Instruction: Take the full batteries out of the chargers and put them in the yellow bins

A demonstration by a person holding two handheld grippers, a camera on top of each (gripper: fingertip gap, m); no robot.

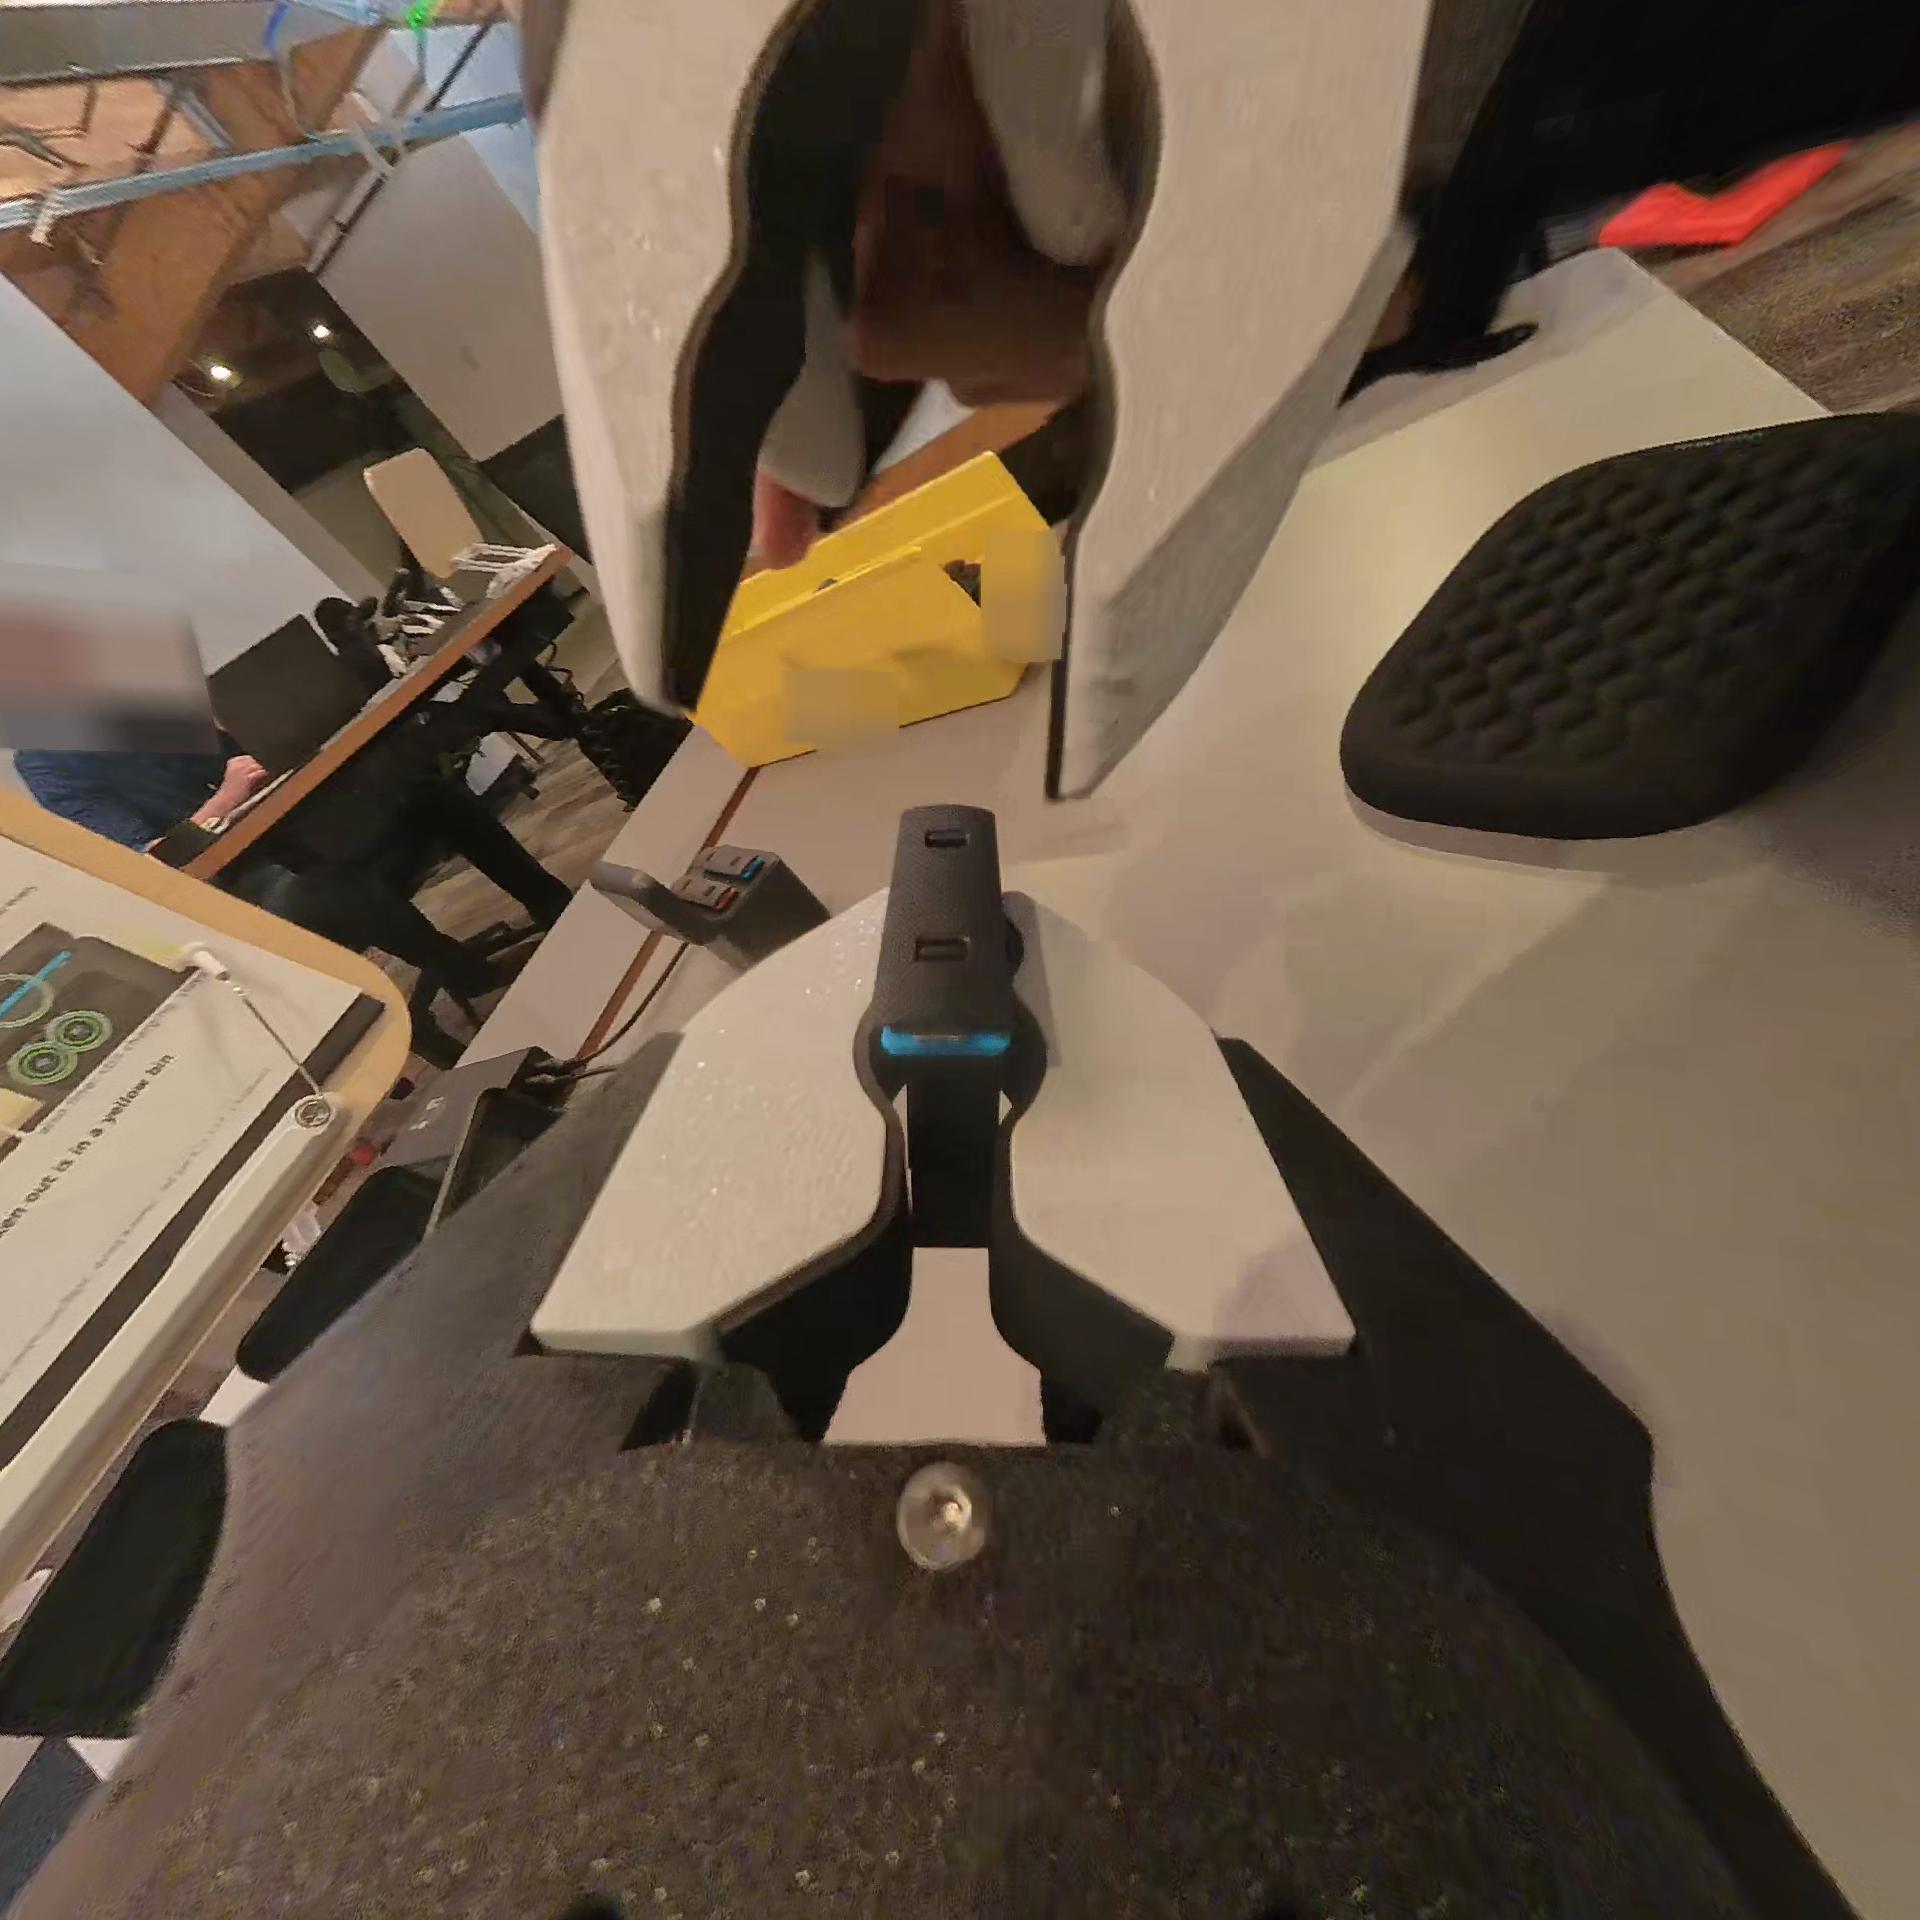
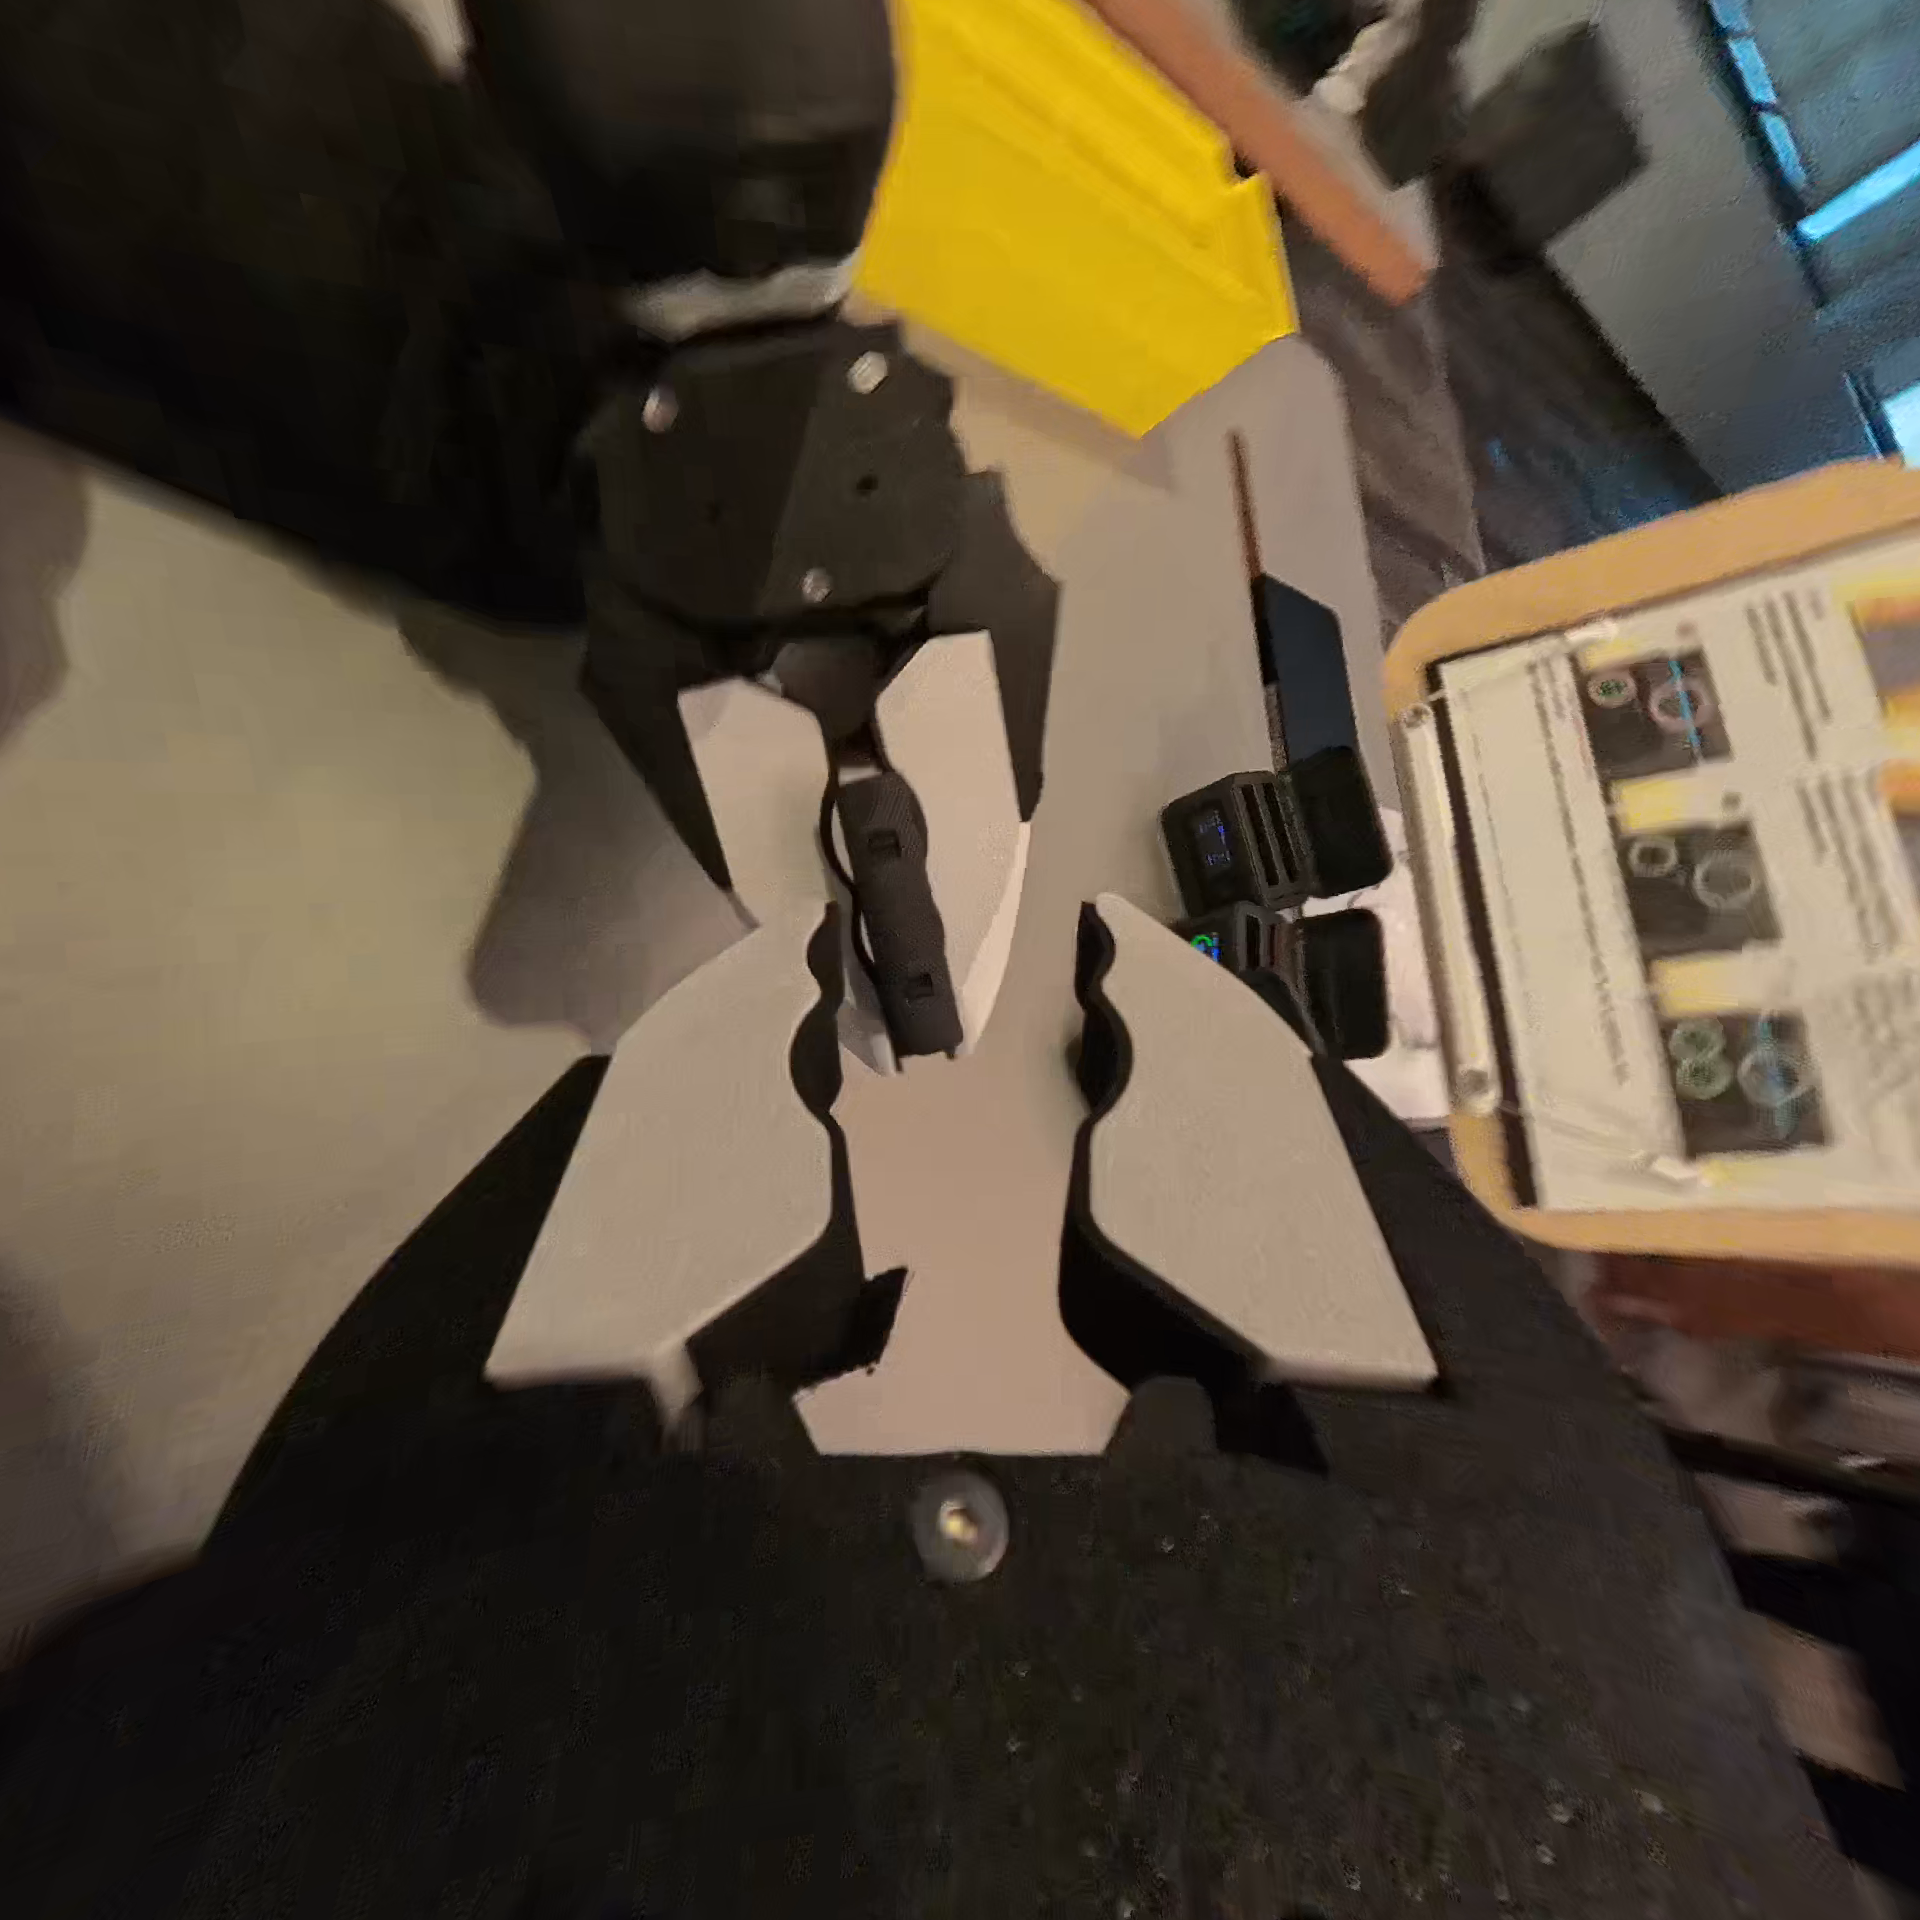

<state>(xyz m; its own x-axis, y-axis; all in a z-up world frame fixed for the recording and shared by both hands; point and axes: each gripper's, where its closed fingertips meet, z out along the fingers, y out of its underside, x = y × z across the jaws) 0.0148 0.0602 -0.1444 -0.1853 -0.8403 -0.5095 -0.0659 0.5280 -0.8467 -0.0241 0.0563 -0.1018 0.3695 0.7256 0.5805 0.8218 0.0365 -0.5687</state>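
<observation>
In the left wrist view my left gripper (image 1: 951,987) is shut on a black battery (image 1: 943,894) with a blue band, which sticks out forward past the fingertips. My right gripper (image 1: 868,727) faces it from above, open, with a yellow bin (image 1: 883,623) behind it. In the right wrist view my right gripper (image 2: 956,914) is open. The left gripper (image 2: 930,1044) points the battery (image 2: 899,925) into the gap between my right fingers, nearer the left one, with no clear contact. Two black chargers (image 2: 1226,852) stand to the right. The yellow bin (image 2: 1060,208) sits at the far edge.
A grey table (image 1: 1403,1091) lies below both grippers. A black textured pad (image 1: 1662,623) lies at the right. A wooden clipboard with a printed sheet (image 2: 1662,883) stands beside the chargers. A black box with blue and red slots (image 1: 727,894) sits near the table edge. The gap from one gripper's tips to the other's is roughly 6 centimeters.
</observation>
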